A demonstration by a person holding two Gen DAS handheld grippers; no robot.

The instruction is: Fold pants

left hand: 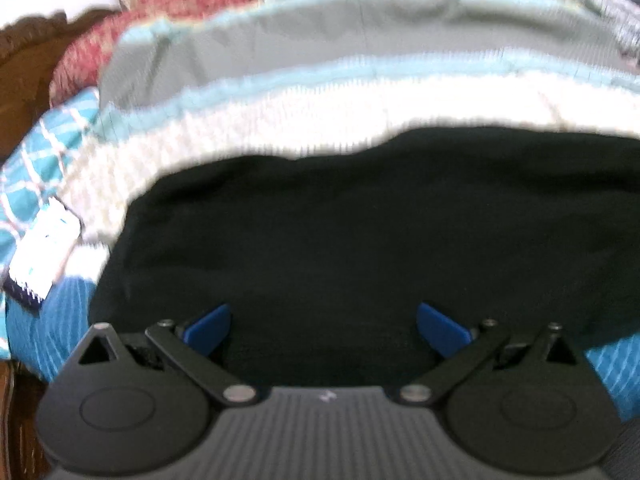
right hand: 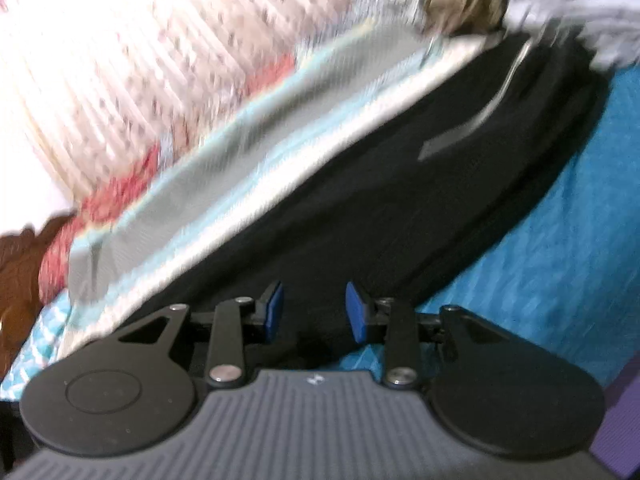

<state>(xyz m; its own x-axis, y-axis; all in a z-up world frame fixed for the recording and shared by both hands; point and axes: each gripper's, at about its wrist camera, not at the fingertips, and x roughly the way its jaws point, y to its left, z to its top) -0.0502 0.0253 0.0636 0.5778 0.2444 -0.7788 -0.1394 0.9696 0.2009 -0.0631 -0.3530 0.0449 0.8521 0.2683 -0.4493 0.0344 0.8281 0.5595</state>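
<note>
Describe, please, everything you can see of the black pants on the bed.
The black pants are dark, soft-looking fabric, lying flat as a long band on the blue bedspread, beside a white, light-blue and grey striped blanket. A pale grey stripe runs along one side near the far end. The open left tool and open right tool are over their near edge; contact is unclear.

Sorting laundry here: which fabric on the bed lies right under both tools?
The black pants, dark and nearest each tool; the grey cloth and white band lie beyond.
</note>
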